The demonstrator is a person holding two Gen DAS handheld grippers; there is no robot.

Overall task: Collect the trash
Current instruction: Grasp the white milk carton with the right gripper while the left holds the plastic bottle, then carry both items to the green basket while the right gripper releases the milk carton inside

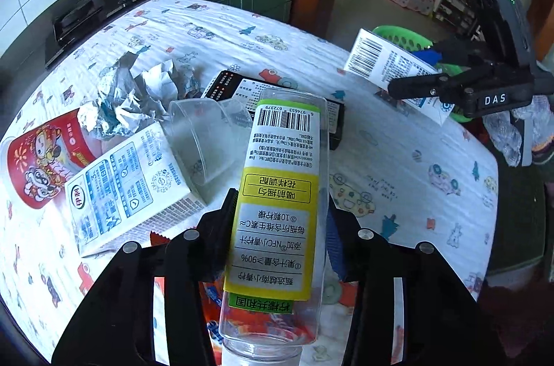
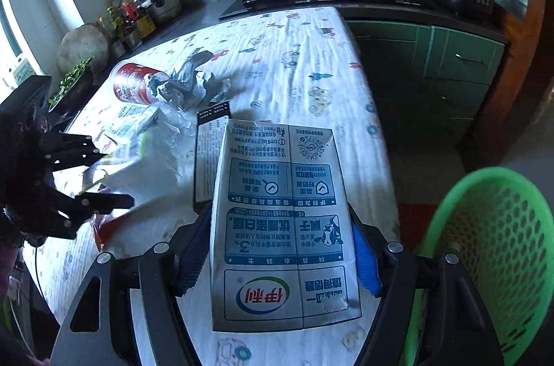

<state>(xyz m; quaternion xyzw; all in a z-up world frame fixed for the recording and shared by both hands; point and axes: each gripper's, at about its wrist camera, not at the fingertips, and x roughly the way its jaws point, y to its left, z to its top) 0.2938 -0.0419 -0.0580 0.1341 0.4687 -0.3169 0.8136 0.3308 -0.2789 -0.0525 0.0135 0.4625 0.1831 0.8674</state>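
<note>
The left gripper (image 1: 280, 227) has its jaws closed on a clear plastic bottle (image 1: 280, 193), pinching it at the yellow-green label. The bottle's long axis runs straight away from the camera, its neck end toward the gripper and its base pointing out over the surface (image 1: 415, 137).

The right gripper (image 2: 282, 248) has its jaws pressed against the two narrow sides of a white-and-blue milk carton (image 2: 282, 217). The carton's long axis also points forward along the fingers, printed face up, above the surface's edge and just beside the green basket (image 2: 502, 227).

On the cloth-covered surface lie a second milk carton (image 1: 131, 193), a red paper cup (image 1: 45, 158) on its side, crumpled paper (image 1: 138, 92), a clear plastic cup (image 1: 200, 141) and a black box (image 1: 242, 89).
</note>
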